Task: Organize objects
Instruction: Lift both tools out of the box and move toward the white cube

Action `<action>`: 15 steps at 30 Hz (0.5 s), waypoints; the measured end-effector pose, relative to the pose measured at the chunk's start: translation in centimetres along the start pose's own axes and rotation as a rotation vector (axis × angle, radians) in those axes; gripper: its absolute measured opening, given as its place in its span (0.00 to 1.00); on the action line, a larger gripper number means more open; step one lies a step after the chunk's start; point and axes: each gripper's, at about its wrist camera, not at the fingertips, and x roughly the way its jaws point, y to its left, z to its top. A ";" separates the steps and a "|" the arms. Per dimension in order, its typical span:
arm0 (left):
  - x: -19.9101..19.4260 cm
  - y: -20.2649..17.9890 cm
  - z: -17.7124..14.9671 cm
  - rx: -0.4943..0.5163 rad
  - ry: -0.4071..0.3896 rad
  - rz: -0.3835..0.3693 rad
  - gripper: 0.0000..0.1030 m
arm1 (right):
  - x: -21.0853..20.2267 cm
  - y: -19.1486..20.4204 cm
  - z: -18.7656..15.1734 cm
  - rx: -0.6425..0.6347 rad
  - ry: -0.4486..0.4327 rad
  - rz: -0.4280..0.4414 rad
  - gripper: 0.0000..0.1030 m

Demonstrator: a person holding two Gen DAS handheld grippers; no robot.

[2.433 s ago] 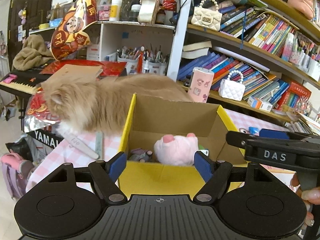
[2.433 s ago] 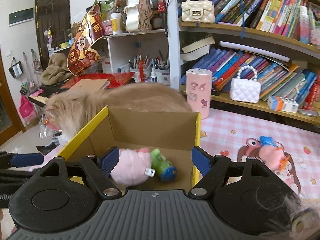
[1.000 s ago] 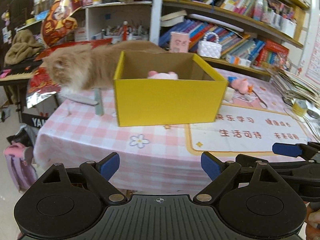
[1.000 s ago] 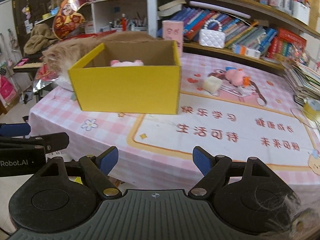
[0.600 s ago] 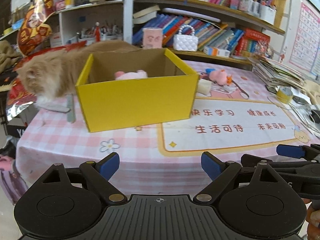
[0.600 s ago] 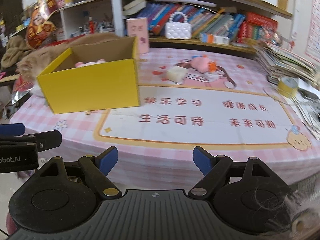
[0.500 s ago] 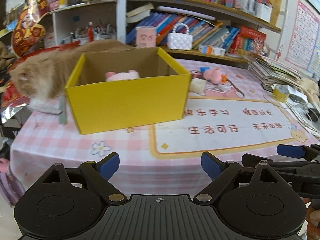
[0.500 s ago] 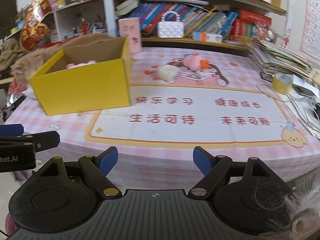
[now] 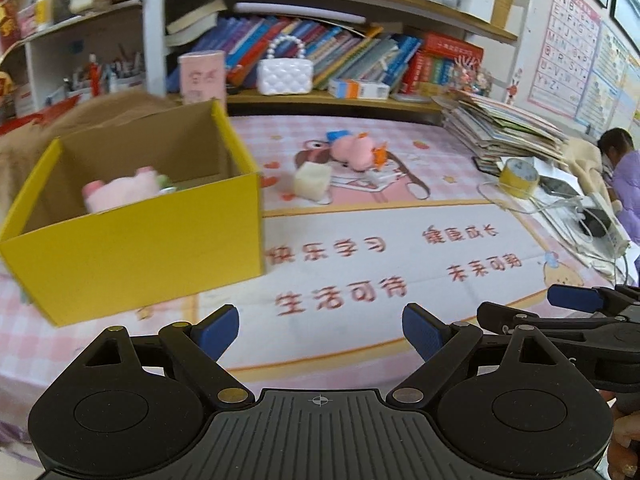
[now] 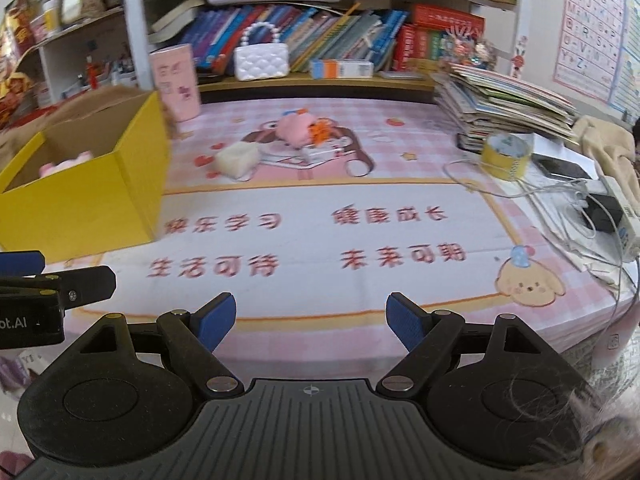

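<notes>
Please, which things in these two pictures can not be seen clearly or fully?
- Box bottom: both views, near wall hides it; pink toy shows only partly.
- Small toys on the mat: blurred, kinds unclear.
- Left claw in right view: cut by the left edge.
- Book titles: too small.

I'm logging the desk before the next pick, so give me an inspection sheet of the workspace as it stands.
Surface: table under a pink checked cloth with a printed mat.
Job's things: open yellow box at the left, pink plush inside; a cream block and a pink toy lie loose on the mat, apart from the box.
Clutter: stack of books, yellow tape roll, pink canister behind the box.
Grippers: left gripper and right gripper both open, nothing between the jaws, short of the toys.
Cables: white cables trail over the right edge.
Surroundings: crowded bookshelf, white handbag; a seated person far right.
</notes>
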 end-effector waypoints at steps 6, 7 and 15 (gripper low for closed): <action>2.4 -1.6 1.6 0.002 0.017 -0.022 0.88 | 1.8 -2.3 1.6 0.014 0.006 -0.016 0.79; 2.7 -1.8 1.9 -0.001 0.019 -0.025 0.88 | 2.1 -2.6 1.9 0.015 0.007 -0.016 0.79; 5.3 -3.3 4.0 -0.024 0.024 -0.016 0.88 | 5.1 -4.4 4.5 -0.023 0.011 0.001 0.79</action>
